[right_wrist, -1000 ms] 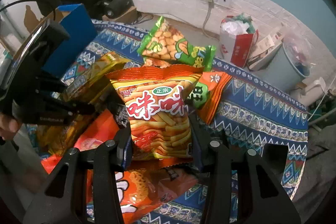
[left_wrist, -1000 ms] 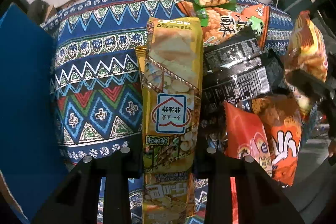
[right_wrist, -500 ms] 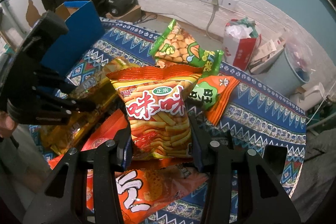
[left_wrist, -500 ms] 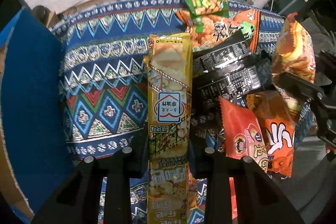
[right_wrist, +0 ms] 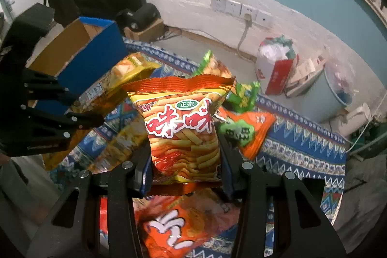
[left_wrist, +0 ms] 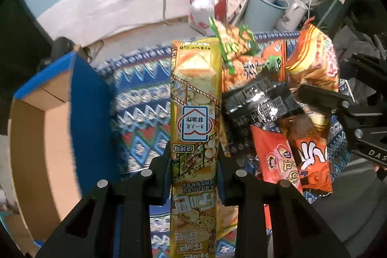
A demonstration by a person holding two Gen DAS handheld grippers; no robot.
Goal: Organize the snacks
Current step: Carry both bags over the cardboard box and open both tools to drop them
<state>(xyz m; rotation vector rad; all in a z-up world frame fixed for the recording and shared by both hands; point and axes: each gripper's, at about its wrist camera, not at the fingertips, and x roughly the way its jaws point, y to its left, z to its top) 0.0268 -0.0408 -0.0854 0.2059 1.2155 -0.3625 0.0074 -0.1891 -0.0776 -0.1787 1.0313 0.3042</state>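
Since earlier: both packets sit higher above the patterned cloth [left_wrist: 142, 98], and the blue box [left_wrist: 79, 98] now shows its open cardboard inside at my left.
Left tongs [left_wrist: 194, 168]: clamped on the long yellow packet [left_wrist: 196, 93], which stands up between the fingers, clear of the pile.
Right tongs [right_wrist: 185, 161]: gripping the orange fries bag [right_wrist: 181, 122] by its lower half, lifted off the heap.
Rest of the snacks: green bag [right_wrist: 241, 93], orange packets and a black one [left_wrist: 256, 98] lie in a loose pile on the cloth.
Step in hand: I judge it is carrying both packets to the box.
How I do it well: I keep both grips firm, swing the yellow packet over the box first, lower it end-on, and hold the right tongs back so the two rigs do not collide.
Risk: the long packet may catch the box rim.
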